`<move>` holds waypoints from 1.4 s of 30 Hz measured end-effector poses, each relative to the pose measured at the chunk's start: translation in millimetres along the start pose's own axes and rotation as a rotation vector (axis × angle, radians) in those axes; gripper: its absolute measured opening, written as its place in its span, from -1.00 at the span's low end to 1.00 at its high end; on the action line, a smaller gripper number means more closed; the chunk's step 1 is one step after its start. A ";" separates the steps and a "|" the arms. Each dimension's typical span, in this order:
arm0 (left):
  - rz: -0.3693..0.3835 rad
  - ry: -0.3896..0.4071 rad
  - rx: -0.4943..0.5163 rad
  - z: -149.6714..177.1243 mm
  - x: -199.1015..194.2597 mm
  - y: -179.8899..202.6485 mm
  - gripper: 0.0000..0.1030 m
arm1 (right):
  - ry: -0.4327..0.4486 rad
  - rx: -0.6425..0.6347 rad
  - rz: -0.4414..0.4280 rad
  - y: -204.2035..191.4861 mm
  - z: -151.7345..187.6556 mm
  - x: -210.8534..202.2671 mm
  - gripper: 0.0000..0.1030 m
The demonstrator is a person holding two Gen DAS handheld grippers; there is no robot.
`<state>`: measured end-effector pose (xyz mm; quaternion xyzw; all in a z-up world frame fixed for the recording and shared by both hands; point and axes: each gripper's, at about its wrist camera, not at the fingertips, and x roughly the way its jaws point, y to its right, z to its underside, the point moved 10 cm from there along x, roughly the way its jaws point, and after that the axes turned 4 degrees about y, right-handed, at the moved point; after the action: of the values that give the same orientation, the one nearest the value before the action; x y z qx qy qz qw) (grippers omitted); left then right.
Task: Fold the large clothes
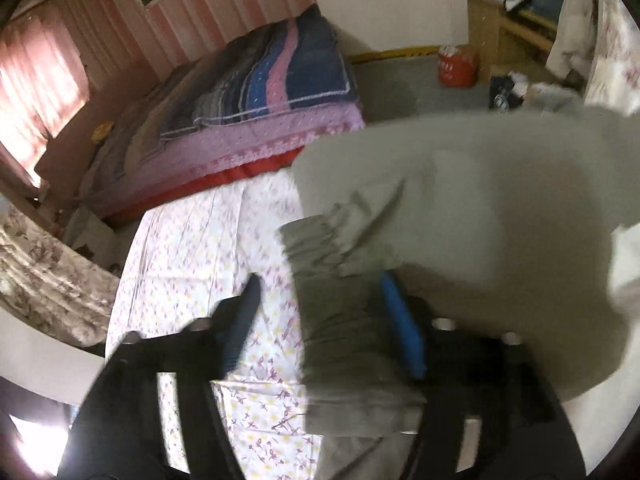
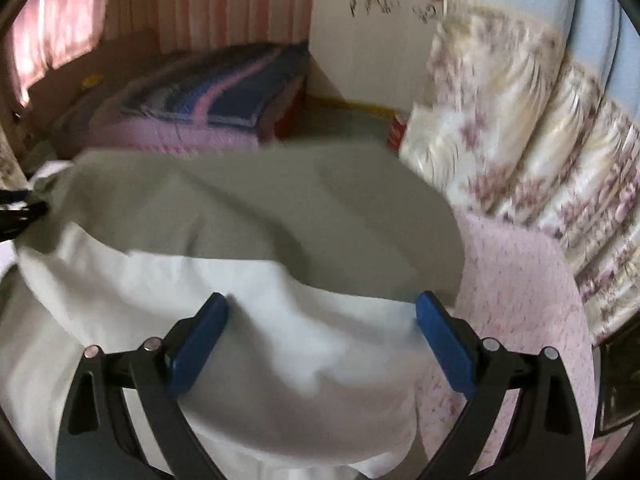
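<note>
A large grey-green garment (image 1: 460,200) with a gathered elastic hem (image 1: 320,232) lies on the flower-print bed sheet (image 1: 192,248). My left gripper (image 1: 320,280) is open. The hem end of the garment lies between its fingers and hangs over the blue pad (image 1: 402,328) on the right, and neither pad presses on it. In the right wrist view the same garment (image 2: 260,208) spreads across the middle, with a pale white part (image 2: 288,344) nearest me. My right gripper (image 2: 323,299) stands open just above that pale part, its blue pads (image 2: 198,346) wide apart.
A stack of purple and blue blankets (image 1: 272,92) sits at the far end of the bed. A red container (image 1: 456,66) and wooden furniture (image 1: 492,28) stand on the floor beyond. A flowered quilt (image 2: 520,140) and a pink blanket (image 2: 520,300) lie to the right.
</note>
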<state>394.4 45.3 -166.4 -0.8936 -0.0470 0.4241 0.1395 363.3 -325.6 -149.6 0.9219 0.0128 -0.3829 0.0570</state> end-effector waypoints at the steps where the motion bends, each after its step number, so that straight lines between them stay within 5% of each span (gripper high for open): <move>1: -0.006 0.006 0.002 3.4 1.9 -3.2 0.54 | -0.013 -0.001 0.006 2.5 6.4 4.9 0.85; 4: -0.014 0.025 -0.033 7.0 3.5 -13.6 0.81 | -0.015 -0.036 0.075 13.8 17.0 11.0 0.88; 9: -0.017 0.110 -0.089 11.4 -11.9 -19.6 0.82 | -0.061 0.042 0.114 34.7 29.7 16.9 0.95; 19: 0.086 0.279 -0.120 -13.2 -117.0 26.9 0.94 | 0.145 0.025 0.048 -6.1 -19.2 -77.3 0.95; 27: 0.096 0.213 -0.099 13.9 -103.2 43.5 0.94 | 0.061 0.014 0.002 -16.9 25.3 -78.3 0.95; 31: 0.123 0.182 -0.165 26.2 -86.7 32.0 0.94 | -0.005 0.024 0.010 -2.6 56.5 -57.3 0.95; 39: 0.151 0.185 -0.169 16.4 -82.4 40.0 0.94 | -0.045 -0.070 0.002 -13.7 66.5 -35.2 0.95; 40: 0.149 0.177 -0.163 15.6 -79.5 41.6 0.94 | -0.047 -0.095 0.031 -11.7 65.9 -30.7 0.81; 41: 0.149 0.165 -0.166 14.7 -74.7 43.0 0.94 | -0.053 -0.094 0.047 -8.6 66.5 -25.8 0.32; 42: 0.152 0.157 -0.173 14.2 -70.9 44.1 0.94 | -0.052 -0.081 0.050 -5.9 67.1 -23.3 0.23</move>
<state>336.9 -8.3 -134.9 -0.9336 -0.0044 0.3567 0.0327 299.3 -327.0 -180.7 0.9086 0.0036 -0.4045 0.1044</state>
